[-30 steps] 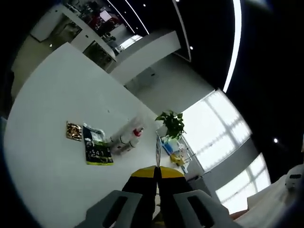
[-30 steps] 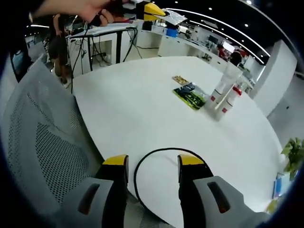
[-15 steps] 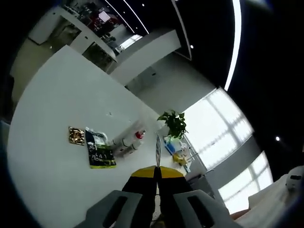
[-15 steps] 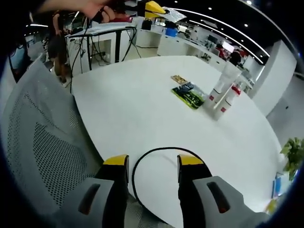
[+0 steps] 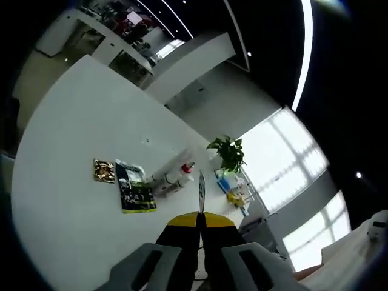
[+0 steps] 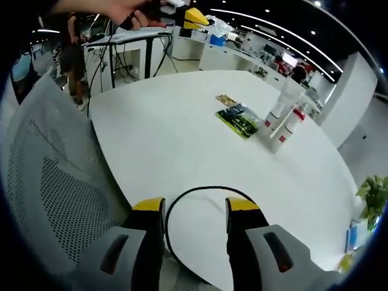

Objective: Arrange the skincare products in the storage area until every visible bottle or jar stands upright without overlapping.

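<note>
Several skincare bottles (image 5: pixel 174 176) cluster on the round white table (image 5: pixel 66 127), beside a green-black sachet (image 5: pixel 136 194) and a small gold sachet (image 5: pixel 104 171). My left gripper (image 5: pixel 200 217) hovers high above them, shut on a thin flat packet (image 5: pixel 201 189) seen edge-on. In the right gripper view the bottles (image 6: pixel 280 123) stand upright at the far side: one clear, two white with red labels. The green sachet (image 6: pixel 237 120) and gold sachet (image 6: pixel 228 100) lie left of them. My right gripper (image 6: pixel 195 209) is open near the table's front edge, holding nothing. A hand holds the left gripper (image 6: pixel 195 16) at the top.
A black cable loop (image 6: pixel 176 203) lies on the table edge between my right jaws. A grey mesh chair (image 6: pixel 48 182) stands to the left. A desk with black legs (image 6: pixel 130 45) and a person are behind. A potted plant (image 5: pixel 227 151) stands beyond the table.
The left gripper view has shifted slightly, so the bottles and sachets sit a little further right and lower. The right gripper view has barely changed. Nothing on the table has moved.
</note>
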A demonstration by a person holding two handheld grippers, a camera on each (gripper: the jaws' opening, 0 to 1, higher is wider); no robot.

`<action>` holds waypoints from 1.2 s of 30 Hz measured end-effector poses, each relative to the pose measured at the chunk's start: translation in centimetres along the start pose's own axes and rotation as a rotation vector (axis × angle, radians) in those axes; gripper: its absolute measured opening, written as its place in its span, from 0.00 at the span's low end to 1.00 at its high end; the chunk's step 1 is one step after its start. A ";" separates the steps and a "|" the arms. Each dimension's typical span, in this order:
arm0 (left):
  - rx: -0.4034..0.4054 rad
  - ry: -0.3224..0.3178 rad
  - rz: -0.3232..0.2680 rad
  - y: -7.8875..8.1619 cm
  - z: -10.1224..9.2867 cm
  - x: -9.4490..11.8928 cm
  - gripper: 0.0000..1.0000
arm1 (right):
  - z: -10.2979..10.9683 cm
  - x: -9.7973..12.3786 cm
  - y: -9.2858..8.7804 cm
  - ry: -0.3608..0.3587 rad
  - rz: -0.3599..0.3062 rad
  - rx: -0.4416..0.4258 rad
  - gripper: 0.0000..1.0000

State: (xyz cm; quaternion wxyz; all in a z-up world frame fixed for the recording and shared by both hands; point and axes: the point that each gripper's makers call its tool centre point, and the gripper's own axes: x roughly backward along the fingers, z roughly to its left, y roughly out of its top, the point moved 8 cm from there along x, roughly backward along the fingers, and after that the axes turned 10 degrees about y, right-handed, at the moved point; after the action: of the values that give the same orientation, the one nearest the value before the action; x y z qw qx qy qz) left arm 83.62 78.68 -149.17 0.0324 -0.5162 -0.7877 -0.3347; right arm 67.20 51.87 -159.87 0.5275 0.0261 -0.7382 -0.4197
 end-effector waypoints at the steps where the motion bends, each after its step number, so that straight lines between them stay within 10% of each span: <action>1: 0.003 0.000 0.000 0.0 0.1 -0.1 0.00 | 0.0 0.0 0.0 0.000 -0.001 -0.002 0.37; 36: 0.088 0.078 0.091 0.9 5.4 -4.2 0.00 | -0.1 -0.3 -0.5 0.004 0.037 -0.006 0.37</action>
State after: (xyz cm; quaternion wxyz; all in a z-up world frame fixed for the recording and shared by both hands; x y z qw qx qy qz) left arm 87.96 78.61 -154.59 0.1008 -0.5362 -0.7754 -0.3180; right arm 67.18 51.61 -160.40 0.5367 0.0114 -0.7362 -0.4121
